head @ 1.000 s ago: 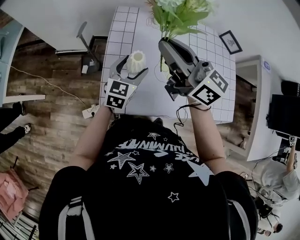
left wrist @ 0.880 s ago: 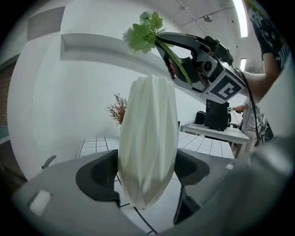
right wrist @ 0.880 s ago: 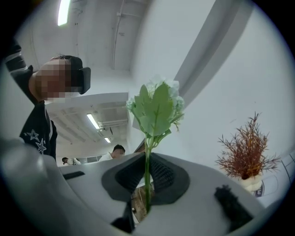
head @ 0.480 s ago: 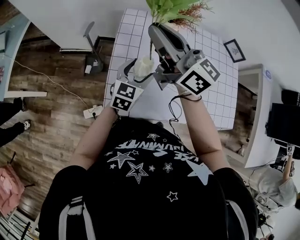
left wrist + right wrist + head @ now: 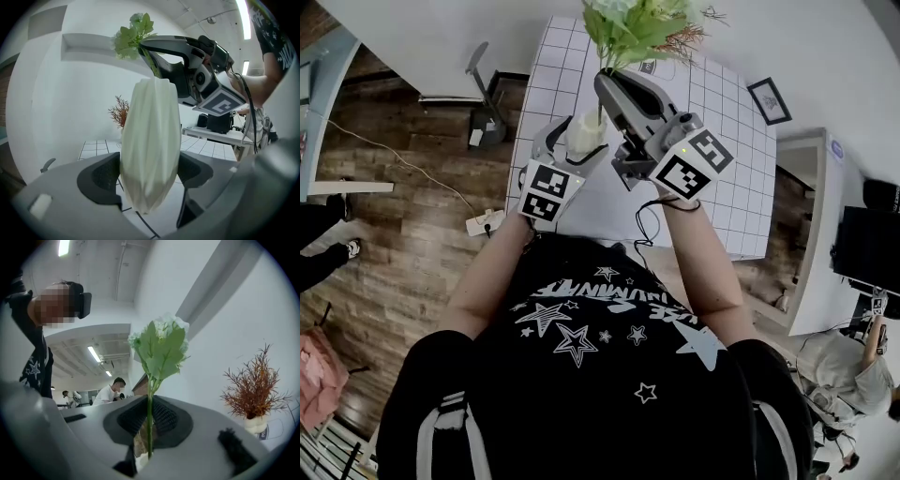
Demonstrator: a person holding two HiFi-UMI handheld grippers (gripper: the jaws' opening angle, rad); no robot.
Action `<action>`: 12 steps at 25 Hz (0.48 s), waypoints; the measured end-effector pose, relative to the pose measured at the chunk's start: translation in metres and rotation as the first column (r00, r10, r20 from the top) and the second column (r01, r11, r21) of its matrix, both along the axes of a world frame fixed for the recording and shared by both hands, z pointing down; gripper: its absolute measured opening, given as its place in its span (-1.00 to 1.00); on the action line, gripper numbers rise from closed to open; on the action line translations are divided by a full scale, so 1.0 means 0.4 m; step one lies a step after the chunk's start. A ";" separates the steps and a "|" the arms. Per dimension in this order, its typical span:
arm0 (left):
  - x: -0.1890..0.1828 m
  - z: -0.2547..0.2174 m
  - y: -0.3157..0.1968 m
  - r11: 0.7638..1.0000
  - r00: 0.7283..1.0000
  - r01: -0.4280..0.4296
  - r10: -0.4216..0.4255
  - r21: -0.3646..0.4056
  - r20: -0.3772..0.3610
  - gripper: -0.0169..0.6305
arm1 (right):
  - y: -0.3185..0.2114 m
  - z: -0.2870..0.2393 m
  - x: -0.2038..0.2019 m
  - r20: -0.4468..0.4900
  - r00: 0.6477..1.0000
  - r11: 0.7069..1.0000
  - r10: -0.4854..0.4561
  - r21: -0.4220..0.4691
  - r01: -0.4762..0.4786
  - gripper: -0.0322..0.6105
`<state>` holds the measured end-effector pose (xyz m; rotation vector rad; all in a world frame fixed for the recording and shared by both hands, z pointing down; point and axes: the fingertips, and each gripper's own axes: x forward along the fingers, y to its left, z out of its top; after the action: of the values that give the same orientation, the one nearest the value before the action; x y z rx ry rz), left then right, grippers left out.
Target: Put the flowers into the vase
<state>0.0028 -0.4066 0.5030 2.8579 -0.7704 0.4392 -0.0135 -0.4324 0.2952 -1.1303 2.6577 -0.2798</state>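
Task thing: pale-blossomed, green-leaved artificial flowers [image 5: 161,350] on one thin green stem, held in the air above the counter, just over and beside the mouth of the vase.
Long axis: upright along the stem, blossoms at the top, bare end pointing down toward the vase.
Lower end: down at the vase's rim in the left gripper view; inside the mouth or just outside it, cannot tell.
Grip on the stem: right hand-held gripper [image 5: 149,420], jaws nearly pressed together, pinching the stem below the leaves.
Place of that grip: above and to the right of the vase in the head view, marker cube toward the person.
Vase: cream ribbed vase [image 5: 150,145], narrow at mouth and foot, swollen in the middle, standing upright with the mouth up.
Grip on the vase: left hand-held gripper [image 5: 150,176], jaws spread wide and closed against the belly, one pad on each side, foot showing below them.
Under both: white counter with dark grid lines [image 5: 722,112].
Farther back: reddish-brown dried sprig in a small white pot [image 5: 253,385], on the counter by the pale wall, well apart from the vase.
Right edge: small dark-framed picture [image 5: 766,100], lying on the counter.
Left of the counter: brown wood-plank floor [image 5: 403,206].
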 end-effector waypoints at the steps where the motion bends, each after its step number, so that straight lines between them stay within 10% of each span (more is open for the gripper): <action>1: 0.000 0.000 0.001 1.000 1.000 0.001 -0.001 0.001 0.000 0.20 | 0.008 0.011 -0.001 -0.026 1.000 1.000 0.002 -0.002 -0.002 -0.79; 12: -0.003 -0.001 0.003 0.999 1.000 0.030 -0.030 0.010 -0.004 0.20 | 0.075 0.109 -0.005 -0.203 0.979 0.999 0.023 -0.020 -0.028 -0.79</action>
<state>0.0015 -0.4053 0.5026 2.8519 -0.8160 0.4263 -0.0155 -0.4024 0.3389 -1.2611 2.8193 -0.2001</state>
